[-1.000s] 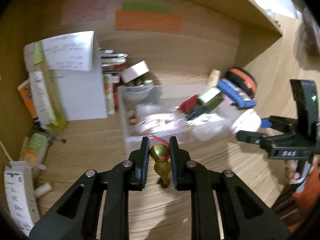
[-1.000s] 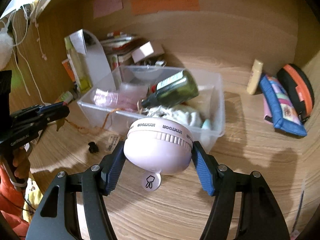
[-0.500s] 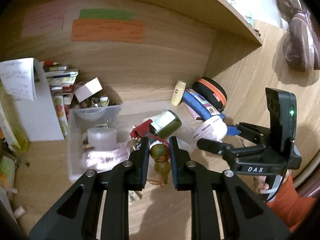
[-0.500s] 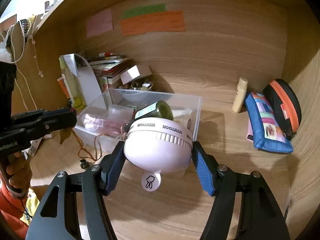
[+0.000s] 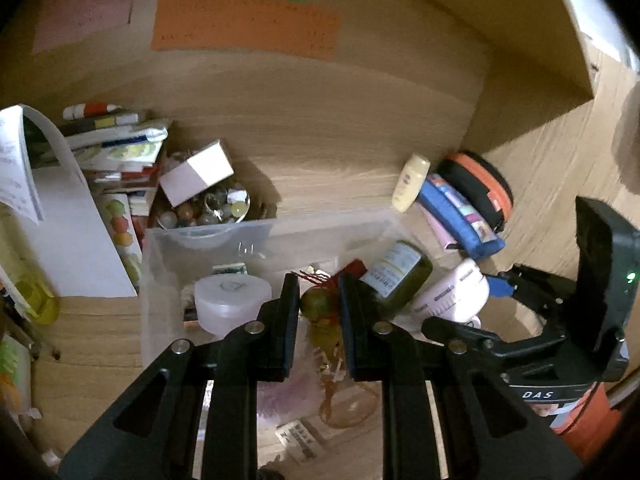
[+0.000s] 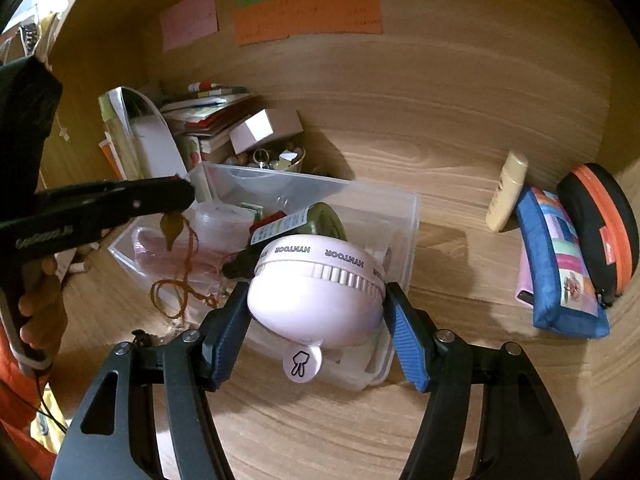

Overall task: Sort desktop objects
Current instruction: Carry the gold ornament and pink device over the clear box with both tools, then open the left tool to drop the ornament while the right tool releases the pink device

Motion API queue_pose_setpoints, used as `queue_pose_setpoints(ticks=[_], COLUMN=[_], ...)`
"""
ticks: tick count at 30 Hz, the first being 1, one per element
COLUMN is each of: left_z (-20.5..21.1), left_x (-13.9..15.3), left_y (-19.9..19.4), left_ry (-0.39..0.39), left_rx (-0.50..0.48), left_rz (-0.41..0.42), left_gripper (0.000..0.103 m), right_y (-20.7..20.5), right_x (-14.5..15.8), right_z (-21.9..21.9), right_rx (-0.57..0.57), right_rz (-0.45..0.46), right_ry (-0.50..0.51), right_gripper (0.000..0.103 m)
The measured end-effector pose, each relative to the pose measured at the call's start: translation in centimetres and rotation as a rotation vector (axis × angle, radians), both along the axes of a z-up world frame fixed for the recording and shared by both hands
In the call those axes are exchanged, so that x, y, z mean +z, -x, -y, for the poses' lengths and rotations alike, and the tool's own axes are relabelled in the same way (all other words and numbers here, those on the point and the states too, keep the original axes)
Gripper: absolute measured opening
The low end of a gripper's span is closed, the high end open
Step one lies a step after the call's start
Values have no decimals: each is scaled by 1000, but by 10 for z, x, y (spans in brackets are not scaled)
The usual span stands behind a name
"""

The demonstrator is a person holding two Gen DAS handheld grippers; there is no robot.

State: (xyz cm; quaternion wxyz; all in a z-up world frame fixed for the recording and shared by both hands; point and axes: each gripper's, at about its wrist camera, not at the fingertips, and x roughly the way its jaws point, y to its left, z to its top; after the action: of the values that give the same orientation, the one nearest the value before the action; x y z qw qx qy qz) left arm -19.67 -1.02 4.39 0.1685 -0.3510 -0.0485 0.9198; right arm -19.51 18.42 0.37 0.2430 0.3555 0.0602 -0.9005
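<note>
The clear rectangular plastic bin (image 6: 404,216) on the wooden desk serves as the landmark. The left gripper (image 5: 318,308) hangs over the bin's near-left part, its black jaws nearly closed and pinching a small greenish-gold gourd-shaped charm (image 5: 316,306) at its upper bulb. The charm's lower bulb and its brown looped cord (image 6: 180,280) dangle below the jaws, over the bin's near wall.

The right gripper (image 6: 316,308) sits at the bin's near-right corner, its blue-padded jaws about half spread and clamped on either side of a pale pink round handheld fan (image 6: 320,284) with lettering around its rim. The fan sits squarely between the pads, its small round tab with a printed symbol hanging beneath, above the bin's near rim.

Inside the bin lie a dark green glass bottle with a white label (image 6: 316,218), tilted toward the right, and a white round lidded tub (image 5: 232,294) on the left. Behind the bin stands a bowl of beads (image 5: 204,208) with a small white box (image 5: 198,172) resting on it. To the right of the bin, a cream bottle (image 6: 506,192) leans against the back wall beside a blue patterned pouch (image 6: 560,264) and a black-and-orange zip case (image 6: 604,224).
</note>
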Motion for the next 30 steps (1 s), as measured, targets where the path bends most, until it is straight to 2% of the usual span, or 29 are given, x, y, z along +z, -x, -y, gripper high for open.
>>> queue_pose_setpoints(ticks=[9, 12, 14, 18, 20, 23, 27, 29, 30], left_z=[-9, -9, -8, -11, -11, -10, -6, -4, -2], left_x=[-20, -16, -13, -3, 2, 9, 18, 22, 24], left_y=[2, -2, -7, -19, -26, -36, -50, -57, -61], left_ry=[41, 50, 56, 87, 104, 120, 145, 152, 157], left_rx=[-31, -26, -17, 1, 10, 27, 59, 78, 91], left_rz=[67, 52, 30, -28, -52, -94, -149, -170, -182], left_gripper=[19, 32, 50, 57, 65, 74, 85, 95, 96], right_y=[12, 10, 8, 4, 2, -2, -14, -20, -23], right_x=[-13, -12, -12, -12, -11, -8, 2, 7, 10], right_z=[10, 12, 13, 16, 17, 17, 20, 20, 21], right_rx=[-7, -14, -19, -37, -47, -58, -76, -85, -87], right_rz=[34, 29, 22, 14, 12, 5, -48, -73, -85], right_ry=[-44, -56, -67, -95, -100, -103, -127, -132, -138], right_gripper=[62, 62, 62, 63, 64, 73, 86, 87, 88])
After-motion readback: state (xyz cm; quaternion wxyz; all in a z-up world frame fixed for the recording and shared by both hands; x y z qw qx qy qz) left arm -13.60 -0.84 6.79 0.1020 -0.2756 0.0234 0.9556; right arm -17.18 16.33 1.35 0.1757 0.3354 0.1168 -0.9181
